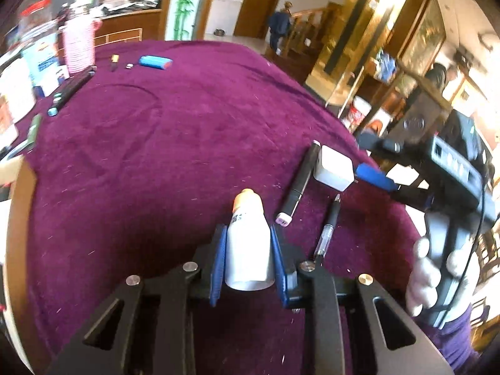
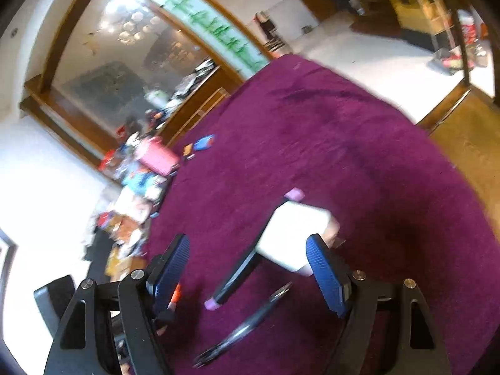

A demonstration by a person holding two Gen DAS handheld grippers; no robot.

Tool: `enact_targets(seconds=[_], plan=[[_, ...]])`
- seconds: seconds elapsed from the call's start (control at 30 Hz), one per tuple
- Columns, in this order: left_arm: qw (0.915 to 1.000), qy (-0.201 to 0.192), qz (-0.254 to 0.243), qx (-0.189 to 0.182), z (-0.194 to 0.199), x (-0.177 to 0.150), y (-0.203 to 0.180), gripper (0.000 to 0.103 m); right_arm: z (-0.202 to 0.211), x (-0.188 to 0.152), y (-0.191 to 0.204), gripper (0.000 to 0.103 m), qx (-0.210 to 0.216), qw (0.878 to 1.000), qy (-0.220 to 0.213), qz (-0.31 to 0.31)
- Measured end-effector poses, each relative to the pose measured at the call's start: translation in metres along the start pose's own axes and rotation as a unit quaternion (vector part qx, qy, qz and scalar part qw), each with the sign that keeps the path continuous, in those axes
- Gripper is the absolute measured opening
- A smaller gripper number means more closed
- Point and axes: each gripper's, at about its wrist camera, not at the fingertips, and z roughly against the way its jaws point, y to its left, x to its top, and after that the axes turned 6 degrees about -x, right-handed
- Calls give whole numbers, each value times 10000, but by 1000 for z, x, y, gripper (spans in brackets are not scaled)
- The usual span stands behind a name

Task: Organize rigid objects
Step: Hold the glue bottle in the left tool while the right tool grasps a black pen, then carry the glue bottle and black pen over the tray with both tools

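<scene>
I have a small white bottle (image 1: 248, 243) with an orange cap in my left gripper (image 1: 248, 261); the two blue pads (image 1: 218, 265) squeeze it from both sides, so the fingers are clamped on the bottle; its orange cap points away from me and its flat bottom faces the camera; it sits over the purple cloth (image 1: 156, 156) that covers the round table; just to the right of the bottle I see a black marker (image 1: 298, 184) with a pink end lying flat on the cloth; a white cube charger (image 1: 332, 168) lies touching the far part of the marker; a clear pen (image 1: 328, 228) with a black grip lies beside the marker, nearer to me; my right gripper (image 2: 250, 275) is over that same group; its blue fingers (image 2: 326, 278) stand wide apart and nothing is pressed between them; the marker lies between them, and the right finger is in front of the charger's corner, but I cannot tell if it touches; the right-wrist view is blurry; in the left-wrist view I see a hand (image 1: 434, 278) on the right gripper's black handle; far across the cloth lie a blue tube (image 1: 155, 62), a few small things and some boxes at the left edge.
</scene>
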Motion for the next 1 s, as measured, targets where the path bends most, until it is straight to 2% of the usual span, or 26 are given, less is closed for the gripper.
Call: enact_targets(seconds=[0.07,0.2,0.3,0.37,0.43,0.47,0.5,0.53,0.57,0.67,0.8,1.0], plan=[[9999,-100,124,-50,13,-4,6,26,-6,-10,16,81,53,9995,264,185],[9989,-317,331,-71,38,-15,17,26,-30,-22,47,80,-256,9964,570,567],[9979,-472,450,-56,55,-25,28,26,-59,-24,65,80,-962,9885,801,848],[9963,-594,613,-71,70,-32,41,26,-73,-22,71,80,-1521,9813,729,925],[9948,-689,750,-65,84,-38,52,26,-81,-18,77,76,-1867,9762,576,939],[9937,-757,825,-47,93,-42,58,26,-85,-18,79,65,-2085,9720,500,960],[9923,-841,910,-17,103,-47,67,26,-88,-19,82,40,-2313,9665,378,1048],[9911,-910,975,15,112,-51,74,26,-90,-20,82,30,-2460,9622,310,1130],[9892,-1011,1059,89,125,-58,84,26,-92,-19,82,25,-2504,9607,273,1168],[9847,-1179,1247,299,148,-70,110,26,-84,-17,71,19,-2255,9697,303,889],[9762,-1347,1604,564,176,-93,147,26,-69,-12,63,19,-1651,9843,411,459],[9613,-1500,2110,940,200,-124,190,27,-56,-25,92,16,-775,9942,640,387]])
